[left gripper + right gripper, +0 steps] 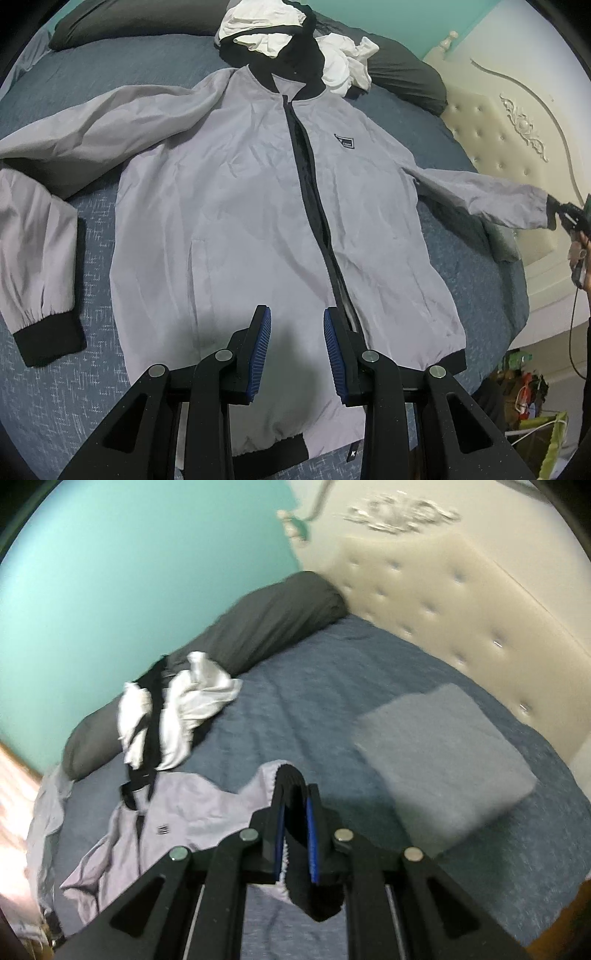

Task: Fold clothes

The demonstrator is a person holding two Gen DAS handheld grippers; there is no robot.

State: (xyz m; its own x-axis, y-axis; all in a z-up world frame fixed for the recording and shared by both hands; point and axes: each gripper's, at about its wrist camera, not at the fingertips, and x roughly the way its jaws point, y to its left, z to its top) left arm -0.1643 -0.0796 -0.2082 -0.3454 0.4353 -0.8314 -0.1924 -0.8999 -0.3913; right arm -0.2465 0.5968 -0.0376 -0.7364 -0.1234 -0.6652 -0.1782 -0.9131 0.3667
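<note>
Here, one jacket [240,206] — right hand-held gripper [295,834] clamps its cuff [295,849], left hand-held gripper [297,350] parted, empty.

We see the jacket [236,192] as thin, smooth grey cloth with a faint sheen and fine creases, edged by matt black ribbed knit at its cuff [291,786] and collar. The bedspread [110,369] looks like a rougher, flecked blue weave, the pillow [258,627] like matt dark grey cloth, and the headboard [491,136] like smooth, tufted cream upholstery. Both tools are matt black plastic with ridged blue pads [334,354] and shiny metal pins [369,356].
</note>
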